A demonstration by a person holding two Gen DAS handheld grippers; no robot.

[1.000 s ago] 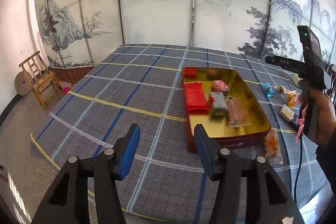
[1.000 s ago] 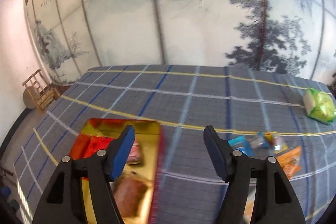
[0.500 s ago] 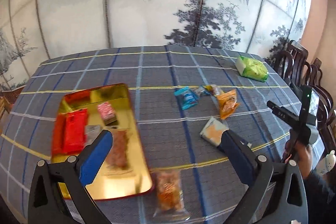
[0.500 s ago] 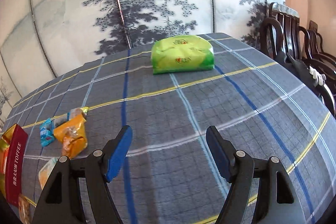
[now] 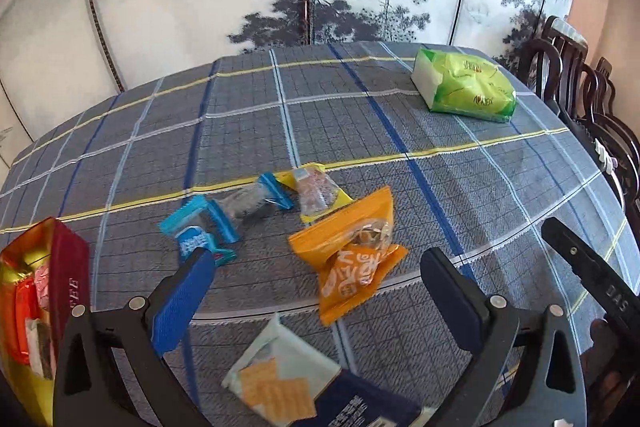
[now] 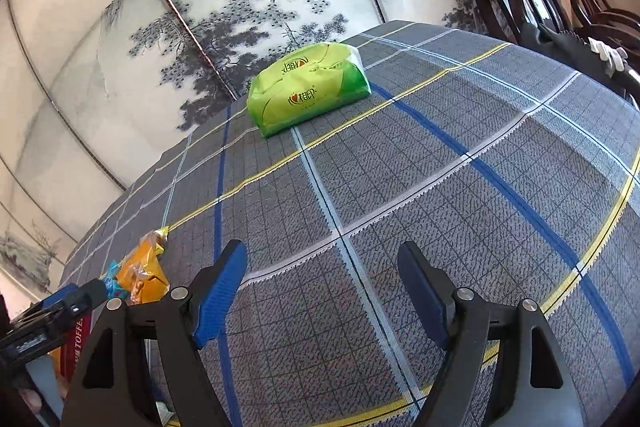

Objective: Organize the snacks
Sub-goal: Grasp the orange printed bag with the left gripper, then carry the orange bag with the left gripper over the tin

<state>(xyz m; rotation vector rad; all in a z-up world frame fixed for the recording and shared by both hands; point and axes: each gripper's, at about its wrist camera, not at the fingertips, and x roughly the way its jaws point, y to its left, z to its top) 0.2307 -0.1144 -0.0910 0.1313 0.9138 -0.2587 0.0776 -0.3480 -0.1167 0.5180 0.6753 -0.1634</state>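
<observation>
Snacks scattered on plaid tablecloth point(image 5: 360, 131), placed relative to orange packet point(image 5: 352, 259). Left gripper point(image 5: 316, 291) spread wide, empty, hovering just over that packet. Pale cracker packet point(image 5: 276, 375) nearer the camera; blue wrappers point(image 5: 200, 227) and clear candy bag point(image 5: 316, 187) beyond and to its left. Red tin point(image 5: 68, 267) far left, at frame edge. Green pack point(image 5: 468, 87) well beyond, near table's far edge. Right gripper point(image 6: 324, 291) spread apart, empty, over bare cloth between packet and green pack point(image 6: 308, 87).

A plaid-clothed table point(image 5: 360, 131) is carrying a green pack point(image 5: 466, 87), 5 snack packets, and a red tin point(image 5: 68, 267).
</observation>
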